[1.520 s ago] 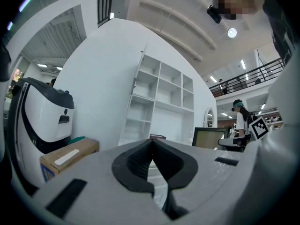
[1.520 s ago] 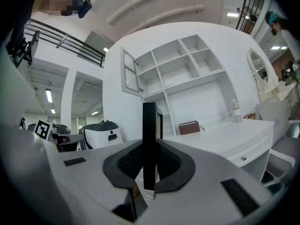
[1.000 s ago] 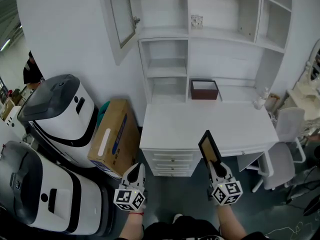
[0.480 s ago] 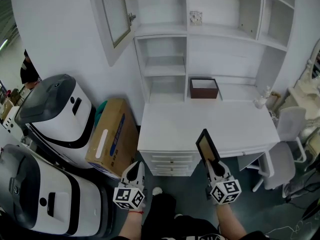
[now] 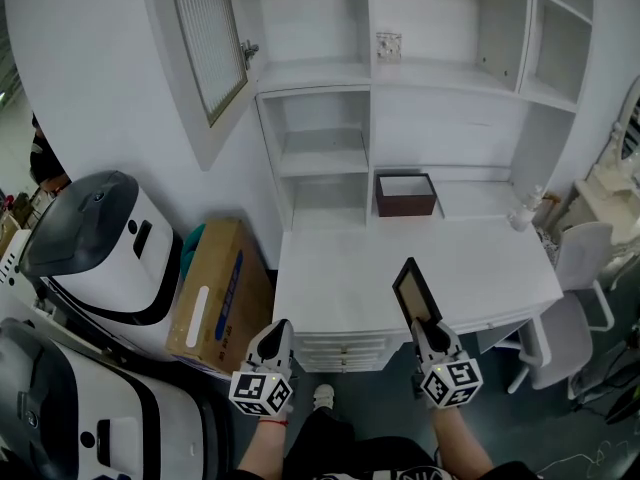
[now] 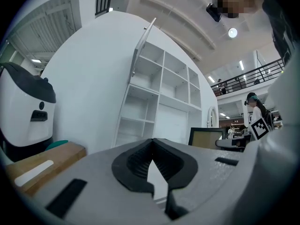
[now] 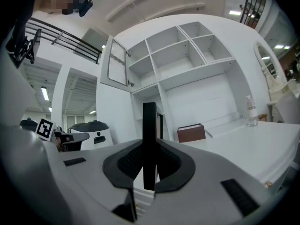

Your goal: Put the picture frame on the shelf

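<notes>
The picture frame [image 5: 415,293], dark-edged with a tan face, stands upright and edge-on between the jaws of my right gripper [image 5: 428,326], which is shut on its lower edge. It hangs over the front edge of the white desk [image 5: 340,273]. In the right gripper view the frame [image 7: 149,125] rises as a thin black bar from the right gripper [image 7: 149,146]. The white shelf unit [image 5: 320,153] stands at the back of the desk with bare compartments. My left gripper [image 5: 277,330] is shut and holds nothing, left of the desk drawers. In its own view the left gripper [image 6: 152,142] has its tips together.
A brown box [image 5: 405,193] and a small bottle [image 5: 520,208] sit at the desk's back. A cabinet door [image 5: 205,38] hangs open at upper left. A cardboard box [image 5: 210,293] and white-grey machines [image 5: 95,238] stand left; a chair [image 5: 575,298] stands right.
Both grippers have moved forward toward the desk, and the frame now reaches over its front edge. The desk and shelf look closer. Neither grip has changed.
</notes>
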Motion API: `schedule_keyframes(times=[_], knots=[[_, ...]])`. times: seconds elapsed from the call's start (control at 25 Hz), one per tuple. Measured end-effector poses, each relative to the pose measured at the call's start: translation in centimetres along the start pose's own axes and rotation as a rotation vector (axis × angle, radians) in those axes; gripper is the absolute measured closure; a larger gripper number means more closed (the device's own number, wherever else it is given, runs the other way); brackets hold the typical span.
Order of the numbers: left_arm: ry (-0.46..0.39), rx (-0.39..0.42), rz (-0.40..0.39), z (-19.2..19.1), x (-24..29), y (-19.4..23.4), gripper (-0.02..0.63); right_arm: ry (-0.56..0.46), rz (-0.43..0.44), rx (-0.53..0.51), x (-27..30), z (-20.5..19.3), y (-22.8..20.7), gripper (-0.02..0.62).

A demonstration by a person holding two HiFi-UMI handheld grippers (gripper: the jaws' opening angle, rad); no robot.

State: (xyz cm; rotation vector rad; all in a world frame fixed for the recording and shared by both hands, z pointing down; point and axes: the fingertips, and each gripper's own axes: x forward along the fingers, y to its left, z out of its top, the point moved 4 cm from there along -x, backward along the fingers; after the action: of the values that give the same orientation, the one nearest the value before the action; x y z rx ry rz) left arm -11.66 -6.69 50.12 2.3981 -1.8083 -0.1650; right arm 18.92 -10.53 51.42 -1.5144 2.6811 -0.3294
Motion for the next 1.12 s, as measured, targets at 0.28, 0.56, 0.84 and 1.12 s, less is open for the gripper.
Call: schedule_keyframes(times=[0.28, 0.56, 0.84, 1.12], knots=[[0.002, 0.006, -0.020, 1.6, 5.0, 2.8, 0.603, -0.007, -0.006, 0.000, 5.4, 1.6, -0.8, 0.551], [0.017, 0.002, -0.044, 2.4, 9.3, 5.7, 0.603, 0.005, -0.018, 0.008, 10.2, 2.1, -0.8, 0.551], [0.039, 0.002, -0.072, 2.7, 13.1, 9.0, 0.603, 0.002, -0.037, 0.020, 15.0, 2.3, -0.5, 0.551], [0.063, 0.003, -0.136, 2.5, 17.1, 10.5, 0.603, -0.005, -0.052, 0.026, 19.0, 2.4, -0.1, 0.551]])
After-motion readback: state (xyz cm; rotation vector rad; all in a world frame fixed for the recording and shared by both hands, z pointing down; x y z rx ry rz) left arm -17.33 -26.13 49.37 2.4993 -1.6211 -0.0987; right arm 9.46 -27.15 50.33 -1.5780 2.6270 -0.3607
